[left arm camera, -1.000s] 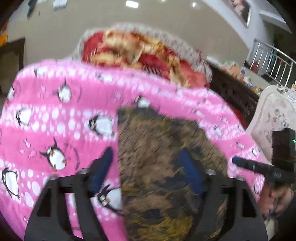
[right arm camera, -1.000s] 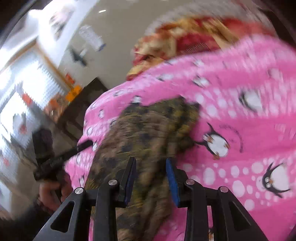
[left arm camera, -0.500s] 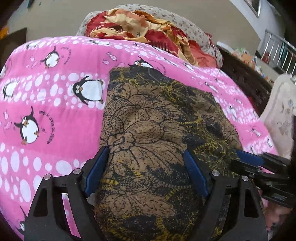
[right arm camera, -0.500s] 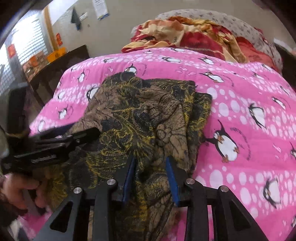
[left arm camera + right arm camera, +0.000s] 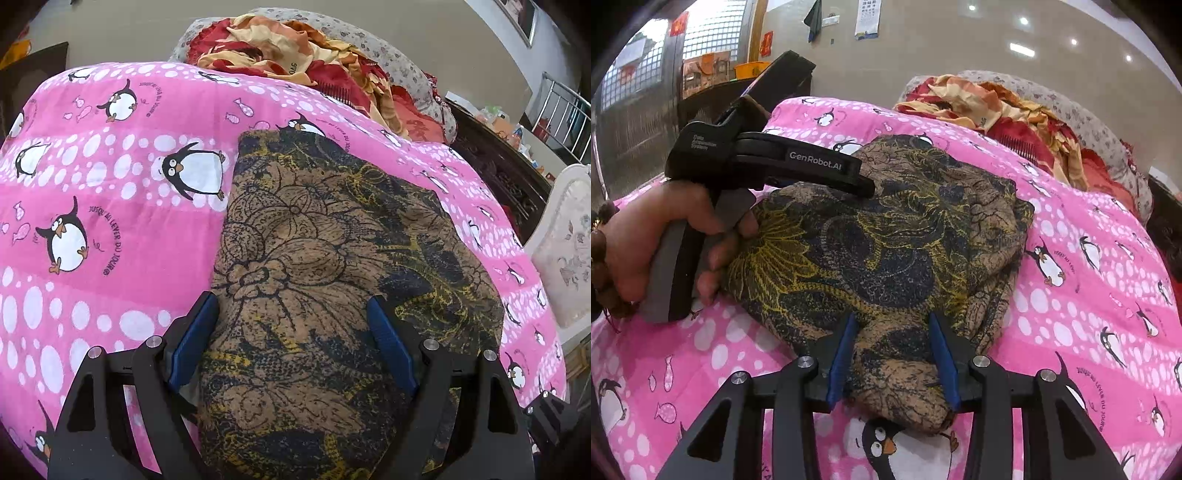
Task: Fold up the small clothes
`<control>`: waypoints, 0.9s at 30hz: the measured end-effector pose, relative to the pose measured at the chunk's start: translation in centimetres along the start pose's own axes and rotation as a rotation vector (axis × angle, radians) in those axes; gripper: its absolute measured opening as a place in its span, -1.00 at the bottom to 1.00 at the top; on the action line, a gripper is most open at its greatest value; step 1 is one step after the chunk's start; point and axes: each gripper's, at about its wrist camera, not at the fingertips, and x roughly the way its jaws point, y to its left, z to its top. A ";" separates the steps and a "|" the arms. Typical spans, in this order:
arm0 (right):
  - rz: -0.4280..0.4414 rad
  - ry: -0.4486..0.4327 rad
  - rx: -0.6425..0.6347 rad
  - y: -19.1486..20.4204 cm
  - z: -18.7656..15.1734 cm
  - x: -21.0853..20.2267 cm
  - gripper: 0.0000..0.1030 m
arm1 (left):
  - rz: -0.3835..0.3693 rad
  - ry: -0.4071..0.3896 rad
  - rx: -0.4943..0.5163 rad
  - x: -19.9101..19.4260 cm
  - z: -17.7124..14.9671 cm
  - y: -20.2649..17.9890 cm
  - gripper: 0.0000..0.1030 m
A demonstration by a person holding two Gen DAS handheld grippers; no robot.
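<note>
Brown-black-yellow floral garment (image 5: 325, 266) lies folded in a thick bundle on the pink penguin bedspread (image 5: 92, 184), roughly mid-bed w/ pink cloth showing on all sides.

Left gripper (image 5: 291, 317): fingers spread wide, blue pads either side of the garment's near end, cloth filling the gap between them. Can't tell from its own view if the pads touch the fabric; nothing is pinched. In the right wrist view the same gripper (image 5: 866, 186) comes in from the left, low over the top of the bundle, w/ the person's left hand (image 5: 661, 243) on the grip, fingertips resting at the garment's edge.

Right gripper (image 5: 892, 332): fingers at a narrow-to-medium gap, straddling a bunched corner of the garment (image 5: 897, 236) at the near edge. Cloth sits between the blue pads and looks lightly squeezed, but a firm clamp isn't clear.

The garment's right side in that view shows stacked layers, edges a bit uneven.

At the head of the bed: a crumpled red-and-cream blanket (image 5: 303, 48) against a grey flowered pillow (image 5: 373, 51). White chair (image 5: 569, 251) beside the bed.
</note>
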 end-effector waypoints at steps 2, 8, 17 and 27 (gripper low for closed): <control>0.006 -0.001 0.010 -0.1 0.0 0.0 -0.22 | 0.004 0.000 -0.007 0.0 0.0 0.1 0.60; 0.001 0.000 0.006 -0.1 0.2 0.0 -0.21 | -0.002 0.007 -0.034 0.0 -0.1 0.6 0.62; 0.029 -0.001 0.029 -0.5 0.3 0.0 -0.20 | -0.003 0.015 -0.042 0.0 -0.2 0.7 0.64; 0.028 0.003 0.032 -0.4 0.5 0.2 -0.19 | -0.003 0.015 -0.043 0.0 -0.3 0.7 0.64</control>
